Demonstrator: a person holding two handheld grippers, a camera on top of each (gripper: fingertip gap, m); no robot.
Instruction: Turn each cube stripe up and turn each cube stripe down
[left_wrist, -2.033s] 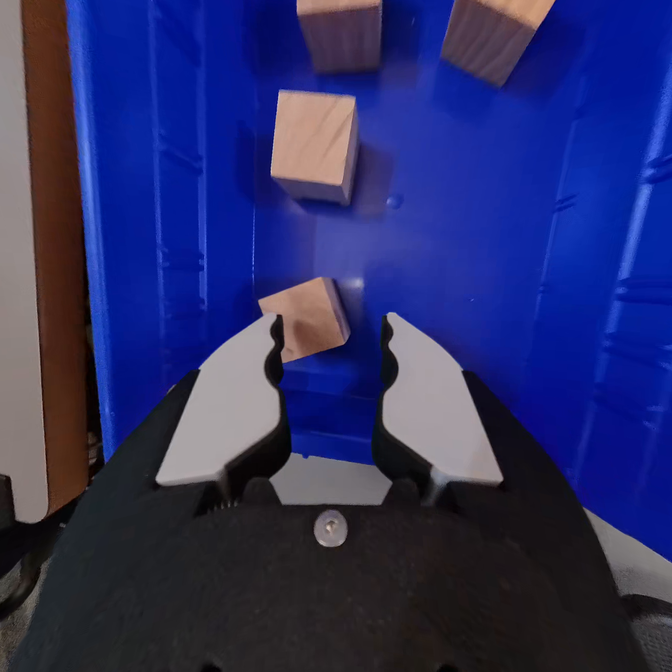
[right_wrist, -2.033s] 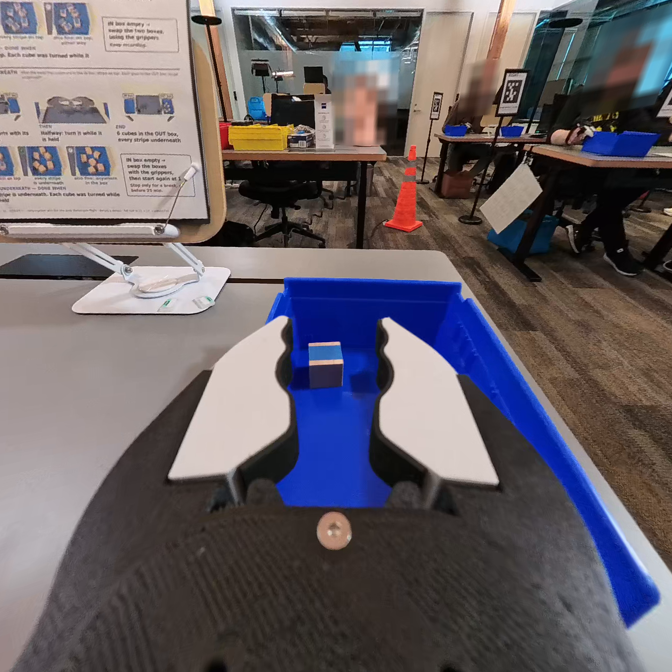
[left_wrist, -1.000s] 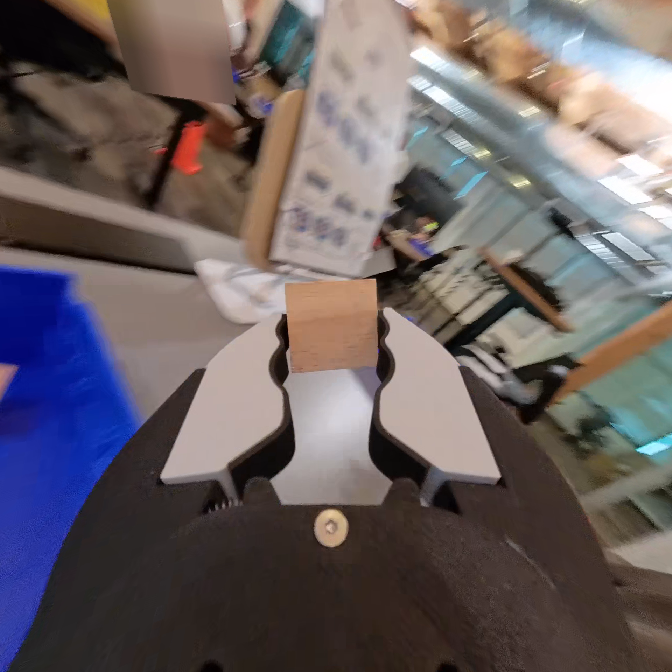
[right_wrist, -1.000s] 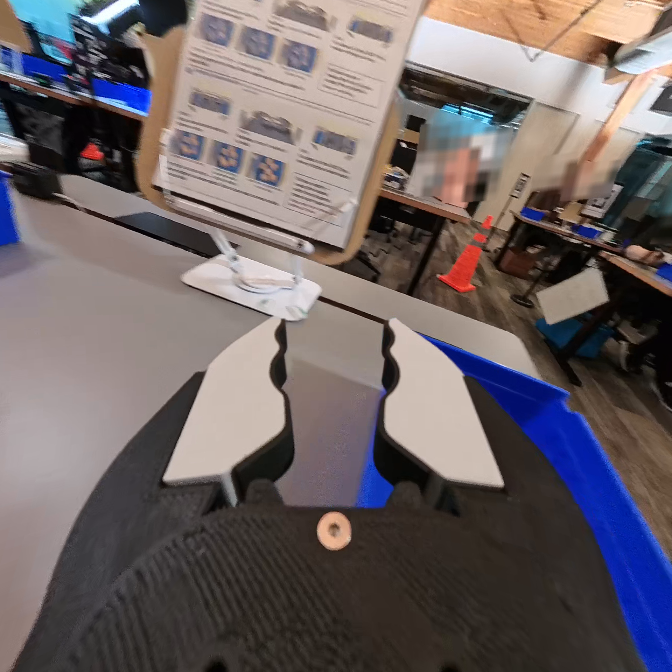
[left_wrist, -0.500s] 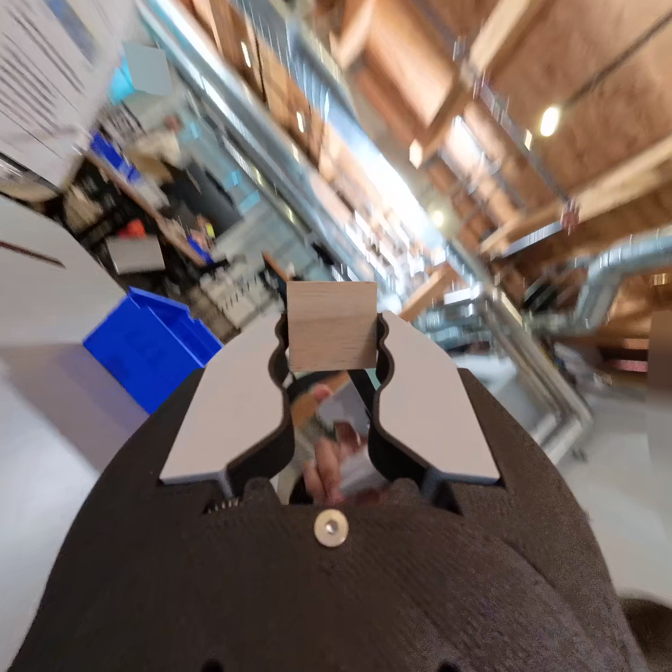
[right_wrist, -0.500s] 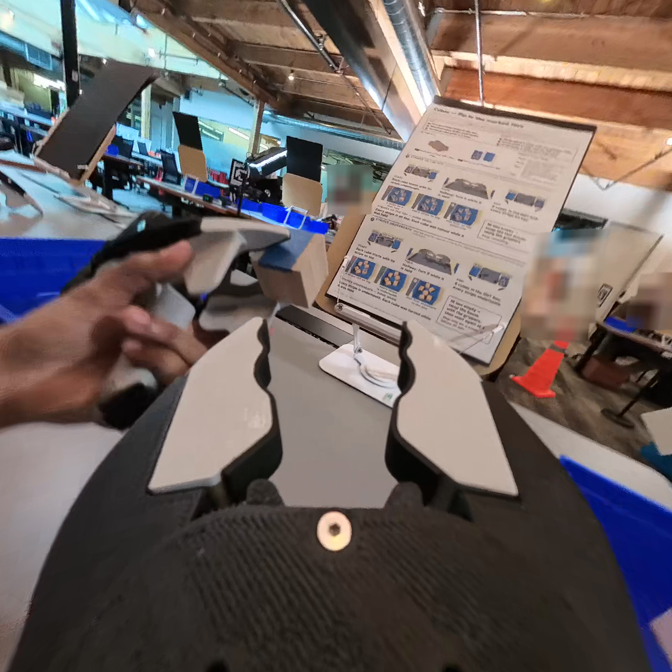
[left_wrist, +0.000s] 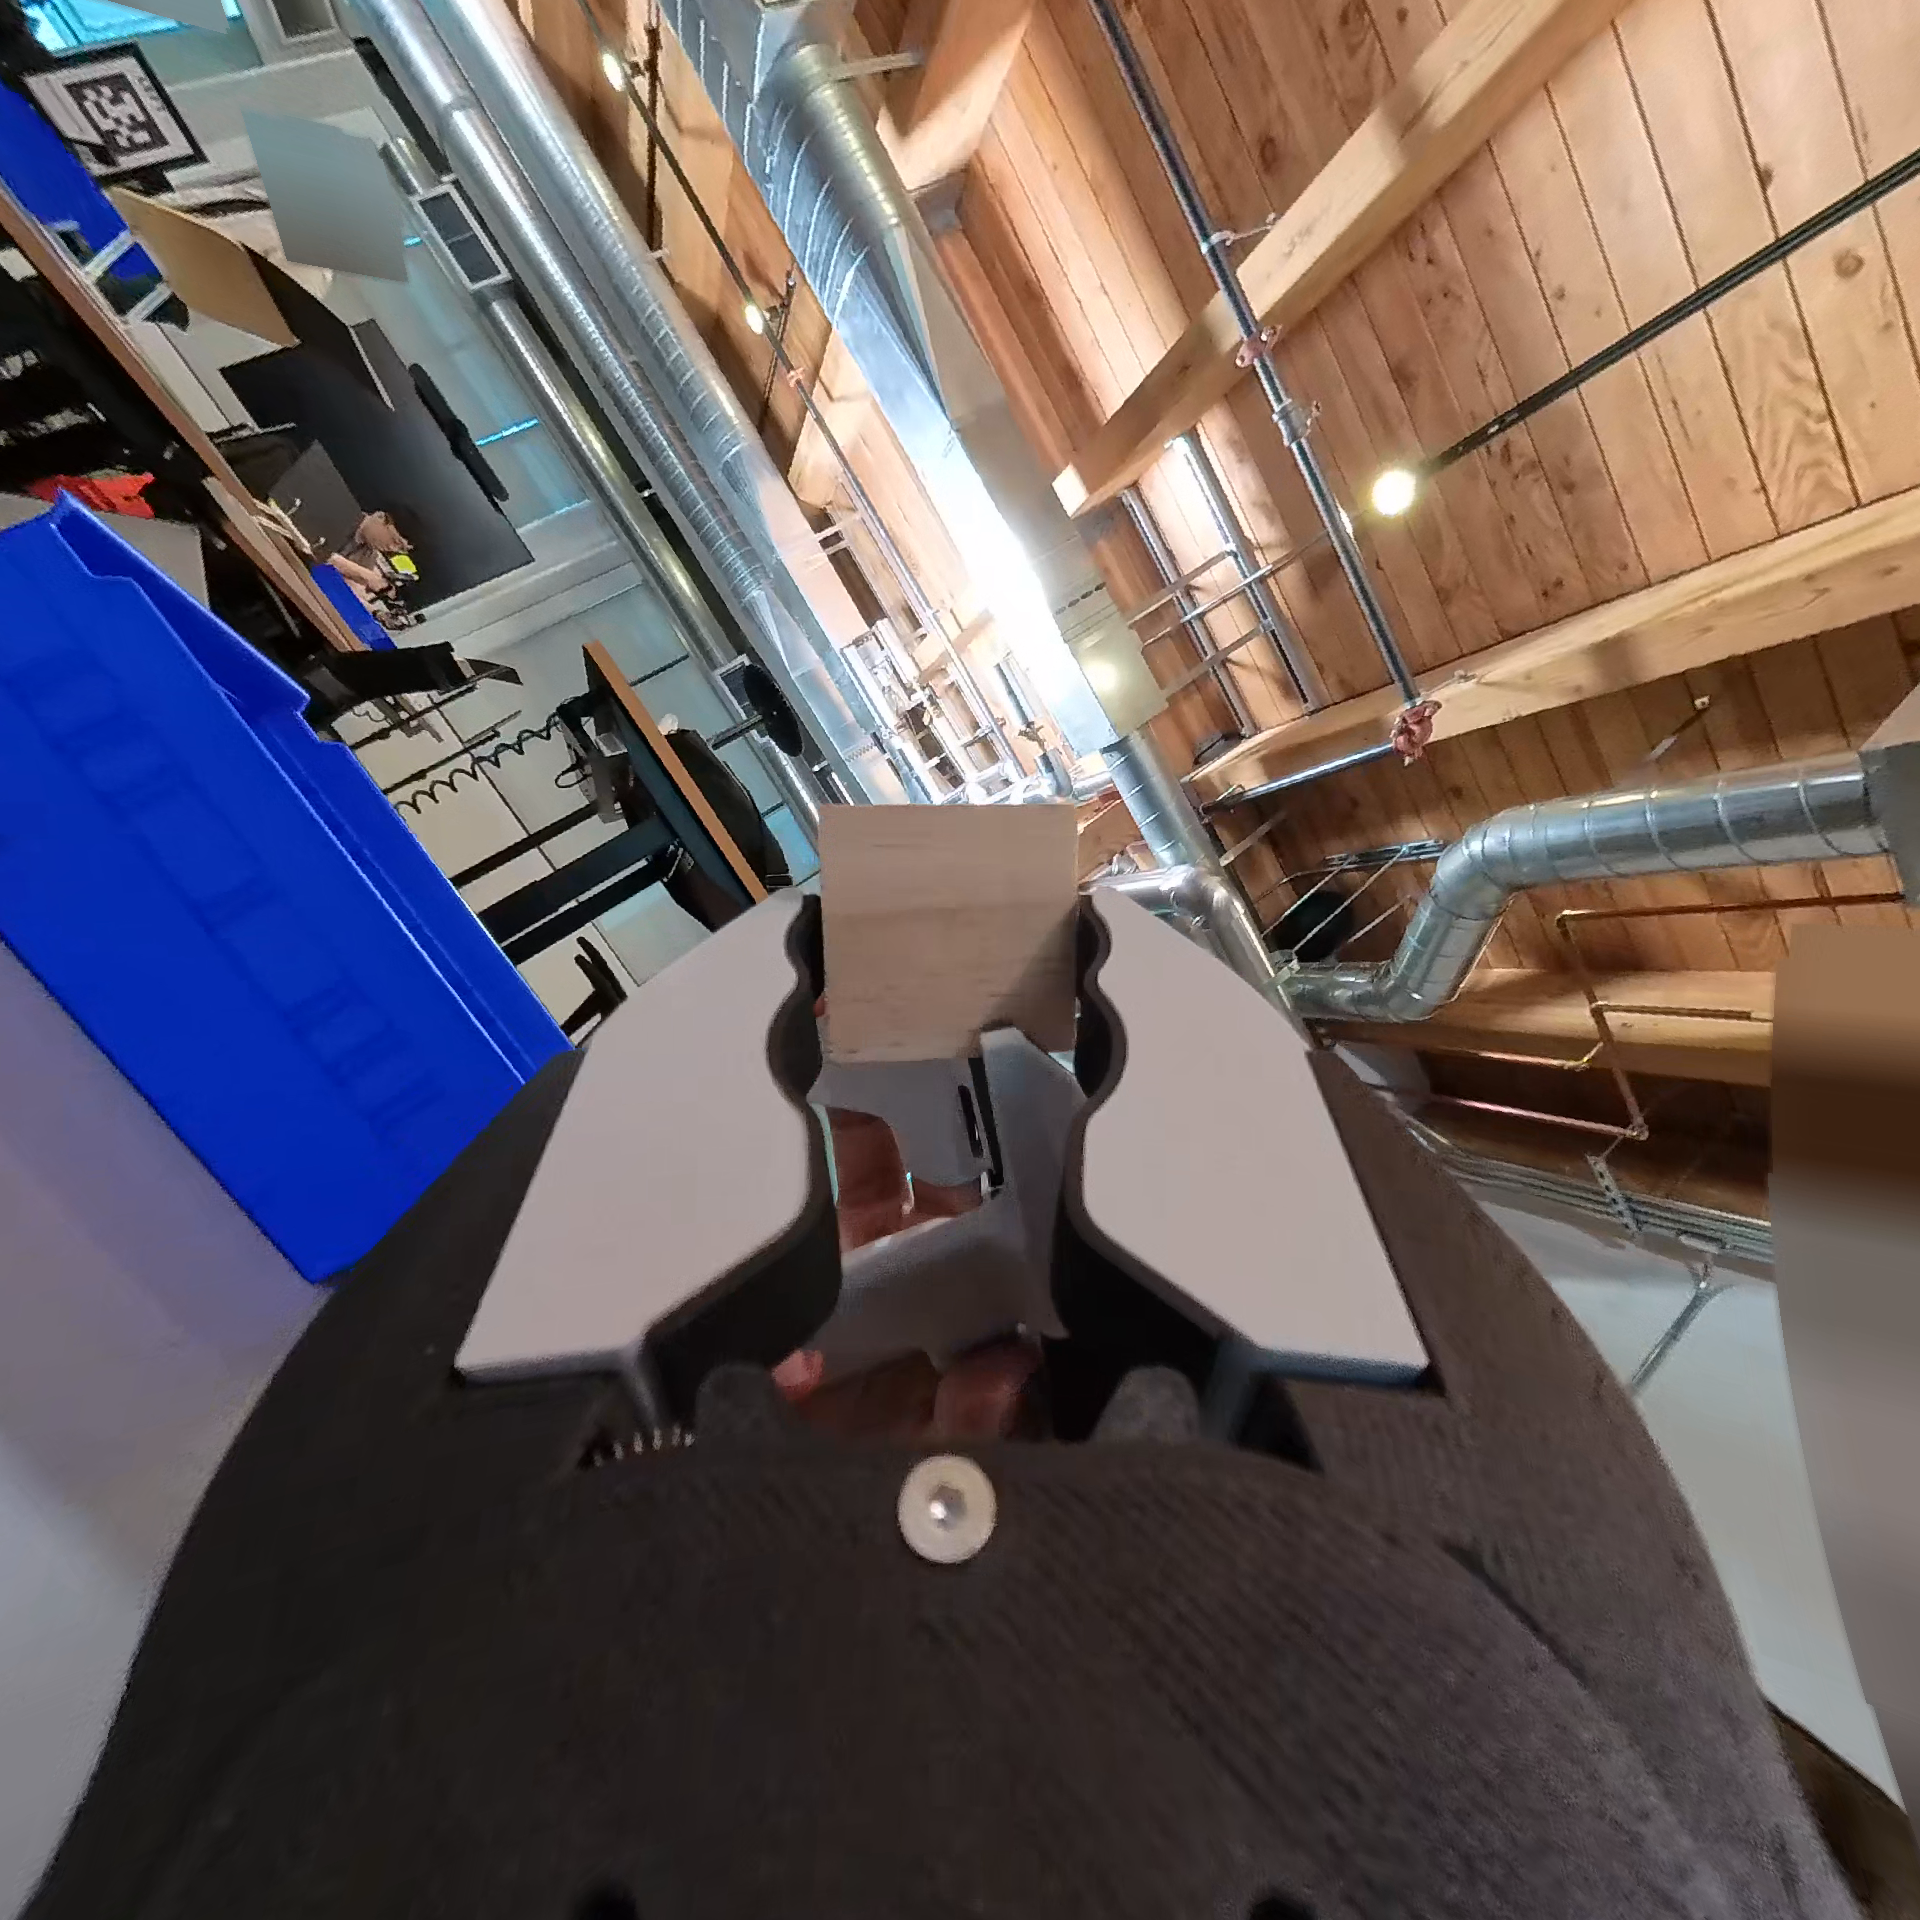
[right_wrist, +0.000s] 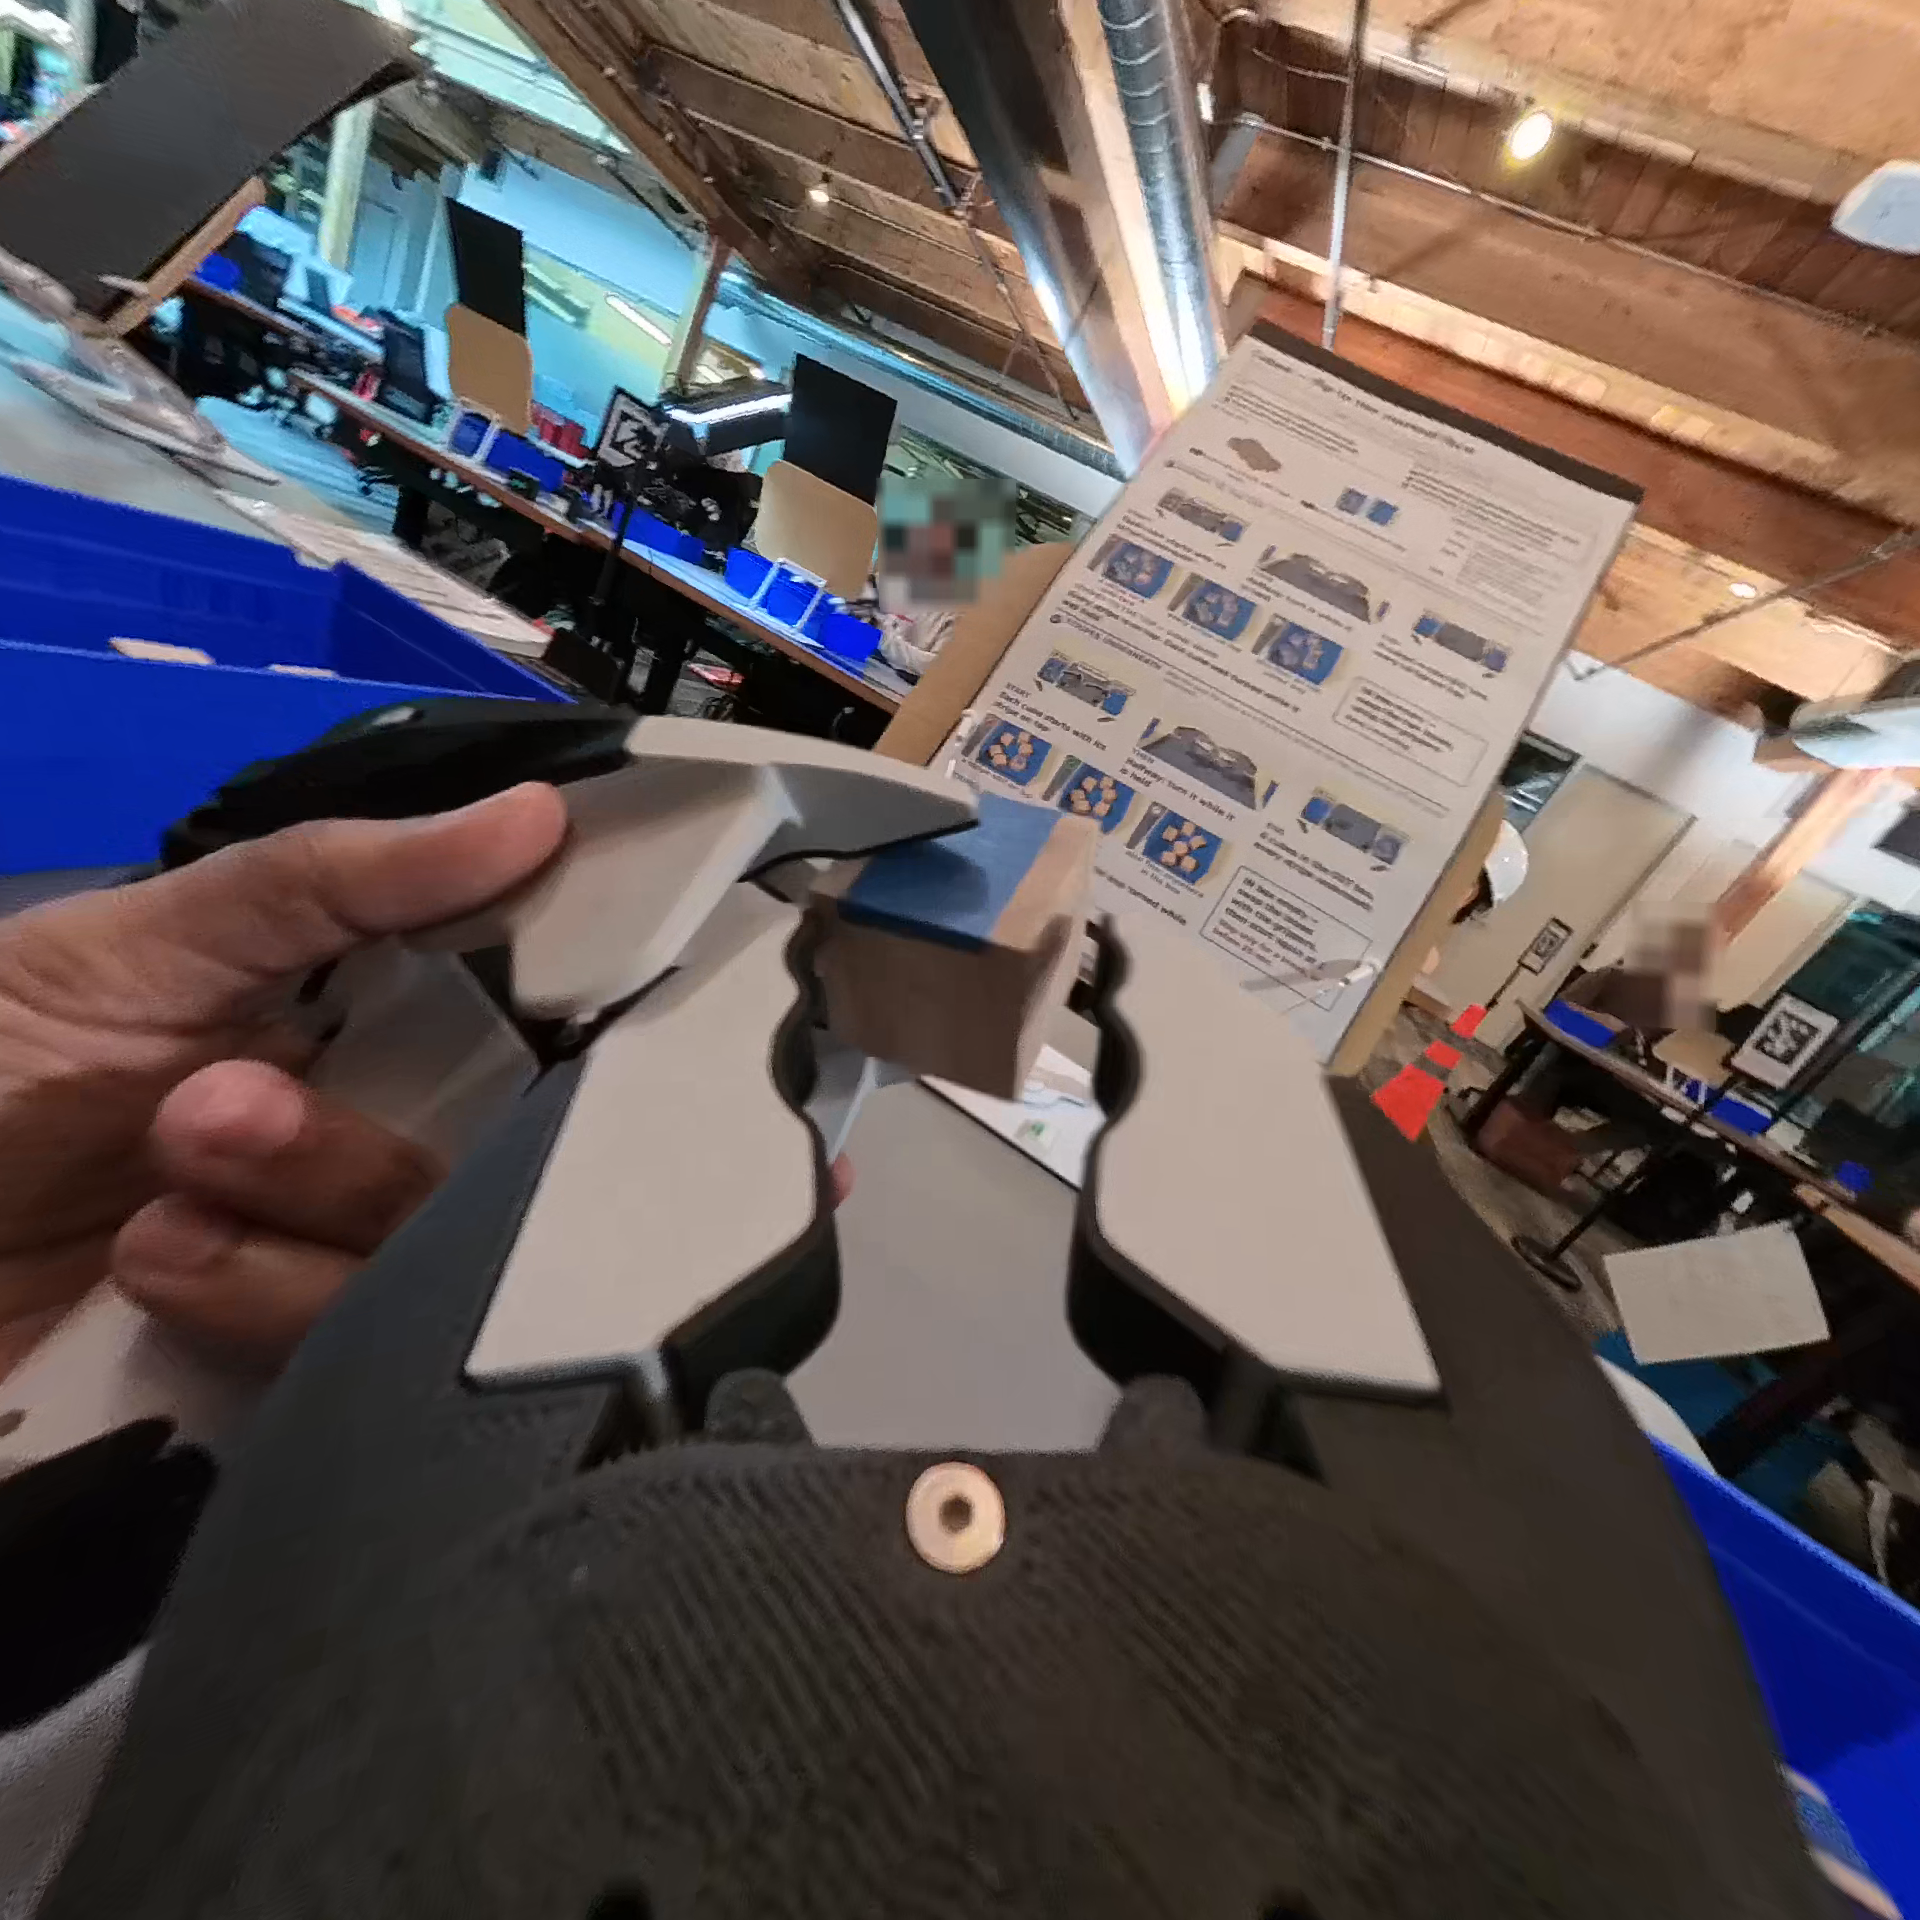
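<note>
Overhead, plank ceiling, timber beams and silver ducts (left_wrist: 1621, 862); below, grey tabletop (right_wrist: 935, 1278). At far left, blue plastic bin (left_wrist: 208, 883). Left gripper (left_wrist: 948, 940), gripped by a bare hand (right_wrist: 208, 1039), jaws clamped on a small wooden cube with a blue stripe (right_wrist: 961, 951), stripe face upward in the right wrist view. Right gripper (right_wrist: 951, 997) jaws spread either side of that cube; contact impossible to tell. Behind, illustrated instruction sheet on a stand (right_wrist: 1320, 675); far right, orange cone (right_wrist: 1418, 1086).

Bright ceiling glare, wide-angle edge distortion, slight motion blur in both views.
</note>
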